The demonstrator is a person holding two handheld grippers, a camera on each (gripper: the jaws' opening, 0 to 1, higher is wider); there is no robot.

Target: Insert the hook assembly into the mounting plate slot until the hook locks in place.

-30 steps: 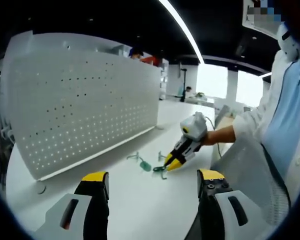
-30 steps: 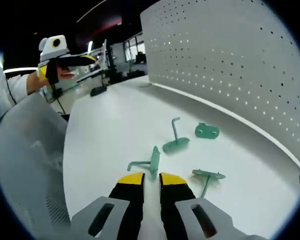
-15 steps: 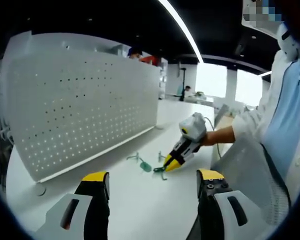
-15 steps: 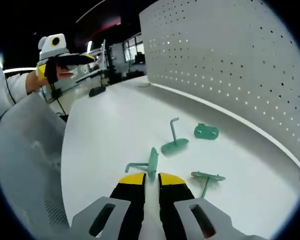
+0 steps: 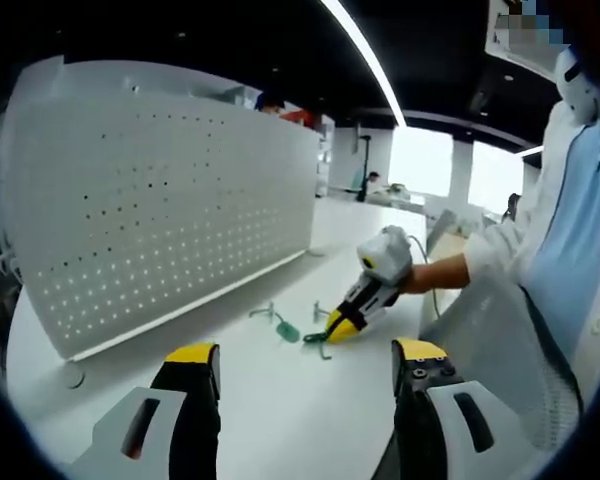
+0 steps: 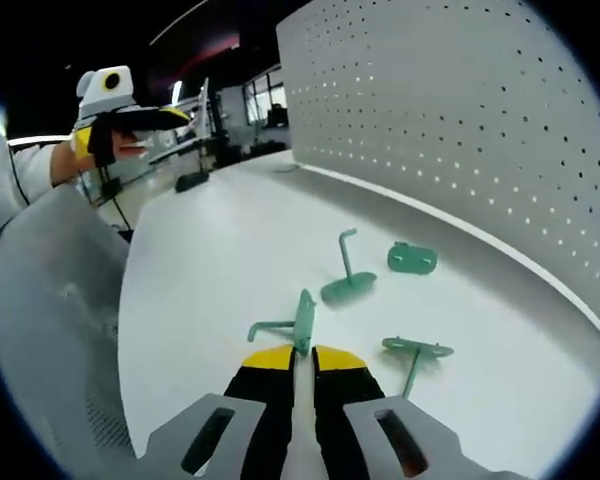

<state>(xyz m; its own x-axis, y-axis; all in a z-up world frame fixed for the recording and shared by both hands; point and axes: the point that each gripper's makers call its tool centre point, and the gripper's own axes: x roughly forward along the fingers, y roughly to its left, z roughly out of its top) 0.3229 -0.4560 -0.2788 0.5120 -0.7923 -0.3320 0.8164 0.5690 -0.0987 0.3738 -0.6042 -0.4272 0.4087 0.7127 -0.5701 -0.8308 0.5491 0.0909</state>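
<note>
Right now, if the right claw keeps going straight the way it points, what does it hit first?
Most likely the nearest green hook, lying on the white table just past the right claw tips, which are nearly closed. Depth is hard to judge, so contact could be immediate.

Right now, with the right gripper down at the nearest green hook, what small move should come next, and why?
Probably lift it slightly. The right gripper looks nearly shut, with the nearest green hook standing upright at its fingertips; whether the pinch is firm cannot be told. The pegboard stands beyond, and the left gripper hangs open, well back.
</note>
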